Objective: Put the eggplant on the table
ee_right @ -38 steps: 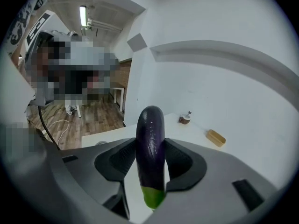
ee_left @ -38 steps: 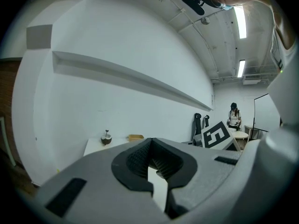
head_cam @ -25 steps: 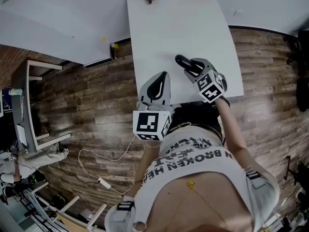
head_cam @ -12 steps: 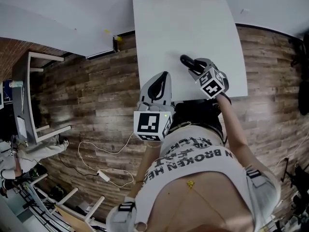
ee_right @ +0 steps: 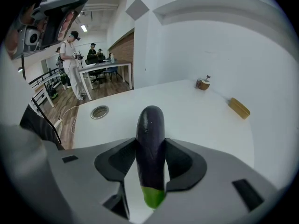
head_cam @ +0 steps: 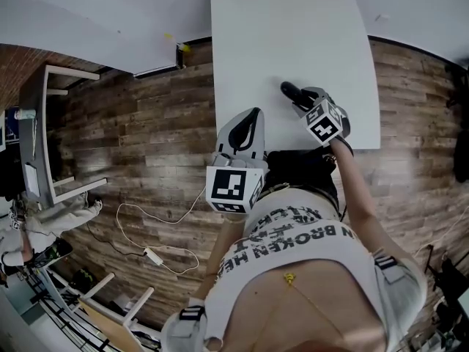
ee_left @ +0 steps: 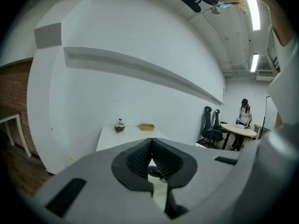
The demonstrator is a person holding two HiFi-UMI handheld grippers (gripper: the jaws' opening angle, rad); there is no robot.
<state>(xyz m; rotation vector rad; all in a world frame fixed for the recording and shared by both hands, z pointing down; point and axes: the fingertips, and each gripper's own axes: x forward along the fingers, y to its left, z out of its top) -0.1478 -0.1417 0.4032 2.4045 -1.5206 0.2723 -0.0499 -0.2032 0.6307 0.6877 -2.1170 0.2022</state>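
The eggplant [ee_right: 150, 125] is clamped between the pads of the right claw [ee_right: 150, 143], with its dark tip toward 12 o'clock and its green stem end toward 6 o'clock. It is held over the near part of the white surface [head_cam: 293, 35]; whether it touches cannot be told. A yellow block [ee_right: 239, 108] is seen at 2 o'clock from it, and a round cap [ee_right: 99, 111] at 10 o'clock. The left claw [ee_left: 150, 155] is closed on nothing.

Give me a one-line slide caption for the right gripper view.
Right gripper clamped on a dark purple eggplant, green stem end nearest the camera, with a white table beyond.
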